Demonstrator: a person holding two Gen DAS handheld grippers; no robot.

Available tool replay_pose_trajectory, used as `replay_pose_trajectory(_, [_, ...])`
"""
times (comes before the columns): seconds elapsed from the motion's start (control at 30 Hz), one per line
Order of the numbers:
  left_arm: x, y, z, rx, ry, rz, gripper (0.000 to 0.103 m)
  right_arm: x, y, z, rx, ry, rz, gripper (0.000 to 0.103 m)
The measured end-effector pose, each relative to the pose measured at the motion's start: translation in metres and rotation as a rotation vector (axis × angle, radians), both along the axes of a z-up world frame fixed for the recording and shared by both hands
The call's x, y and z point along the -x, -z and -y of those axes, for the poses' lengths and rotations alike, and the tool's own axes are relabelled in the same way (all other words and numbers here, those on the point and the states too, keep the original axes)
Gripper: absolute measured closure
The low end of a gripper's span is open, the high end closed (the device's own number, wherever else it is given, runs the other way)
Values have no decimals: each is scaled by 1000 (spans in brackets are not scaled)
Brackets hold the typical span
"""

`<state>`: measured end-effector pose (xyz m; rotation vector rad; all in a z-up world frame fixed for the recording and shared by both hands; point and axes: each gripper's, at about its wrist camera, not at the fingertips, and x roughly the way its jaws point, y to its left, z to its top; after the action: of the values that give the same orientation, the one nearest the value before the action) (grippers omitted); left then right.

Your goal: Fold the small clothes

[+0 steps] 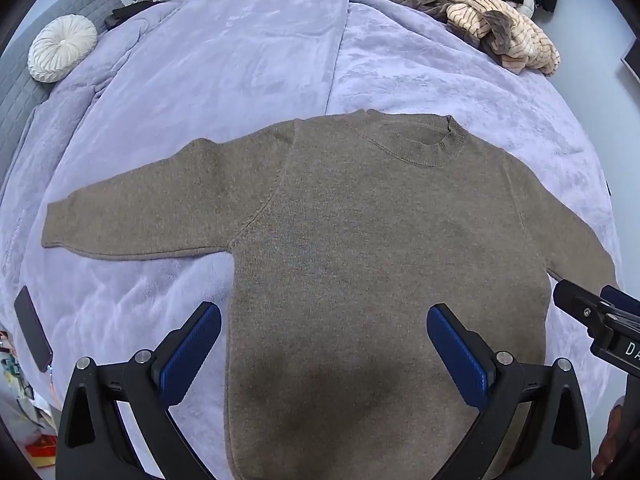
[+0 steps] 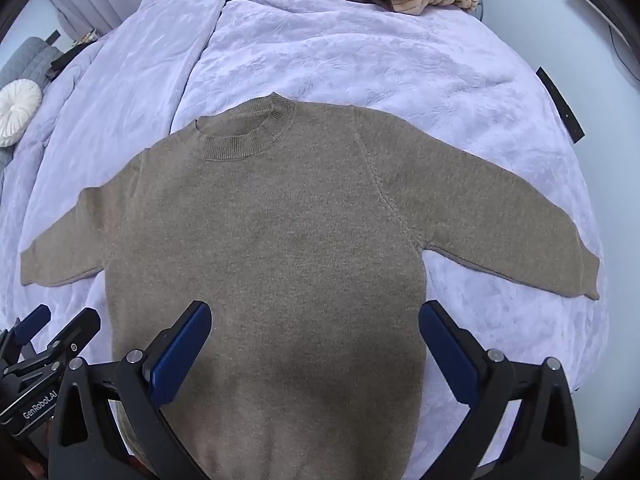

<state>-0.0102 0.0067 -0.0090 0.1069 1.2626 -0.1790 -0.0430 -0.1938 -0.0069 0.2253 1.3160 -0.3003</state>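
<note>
A small brown knit sweater (image 1: 340, 232) lies flat on the lilac blanket, front up, both sleeves spread out to the sides and the collar at the far end; it also shows in the right wrist view (image 2: 280, 232). My left gripper (image 1: 324, 344) is open and empty, hovering above the sweater's lower body near its left edge. My right gripper (image 2: 316, 340) is open and empty above the lower body. The right gripper's fingers show at the right edge of the left wrist view (image 1: 592, 312). The left gripper shows at the left edge of the right wrist view (image 2: 48, 332).
The lilac blanket (image 1: 240, 60) covers the bed. A pile of beige striped and brown clothes (image 1: 496, 28) lies at the far right corner. A round white cushion (image 1: 62, 48) sits far left. A dark phone (image 1: 32, 332) lies near the left edge.
</note>
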Motion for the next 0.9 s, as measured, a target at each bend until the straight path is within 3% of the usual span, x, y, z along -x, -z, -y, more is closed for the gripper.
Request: replay_pose_trajectory(0.9, [3,-5,2,-10,16,16,0,-1,-3,-9,56,-28,-7,0])
